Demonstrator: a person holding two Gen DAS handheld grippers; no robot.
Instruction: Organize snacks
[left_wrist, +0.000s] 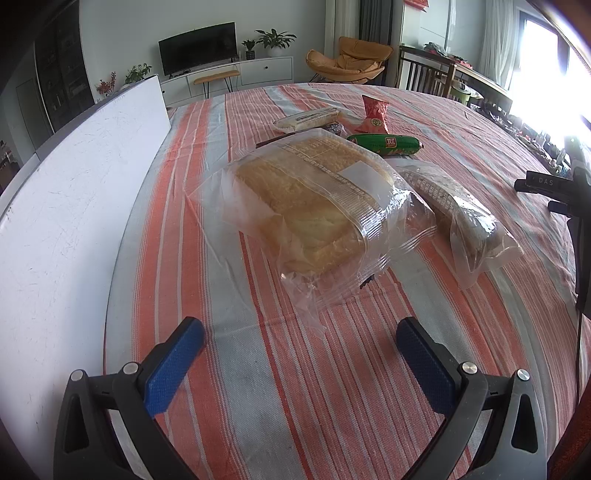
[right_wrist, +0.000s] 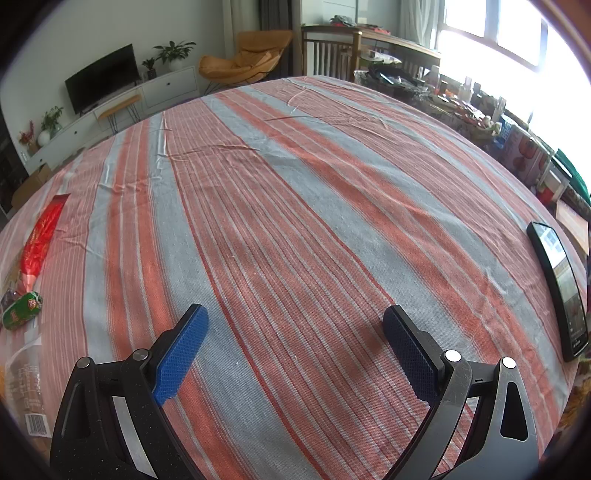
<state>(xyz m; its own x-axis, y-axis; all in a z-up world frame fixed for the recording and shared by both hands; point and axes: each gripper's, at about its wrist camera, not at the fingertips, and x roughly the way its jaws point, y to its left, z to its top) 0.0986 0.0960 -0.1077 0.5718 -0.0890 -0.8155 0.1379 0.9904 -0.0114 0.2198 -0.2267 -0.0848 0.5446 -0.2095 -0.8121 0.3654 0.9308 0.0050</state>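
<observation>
A large clear bag of sliced bread (left_wrist: 310, 206) lies on the striped cloth just ahead of my left gripper (left_wrist: 299, 332), which is open and empty. To its right lies a smaller clear-wrapped bar (left_wrist: 461, 210). Behind them are a green sausage pack (left_wrist: 384, 144), a red snack packet (left_wrist: 373, 115) and a white wrapped snack (left_wrist: 306, 120). My right gripper (right_wrist: 295, 321) is open over bare cloth. In the right wrist view the red packet (right_wrist: 40, 240), the green sausage (right_wrist: 22, 310) and a clear wrapper with a barcode (right_wrist: 29, 387) sit at the far left.
A white board (left_wrist: 74, 221) stands along the left of the table. A black phone (right_wrist: 561, 291) lies near the table's right edge. A black stand (left_wrist: 569, 206) rises at the right. Cluttered shelves, a wooden chair and an orange chair are beyond the table.
</observation>
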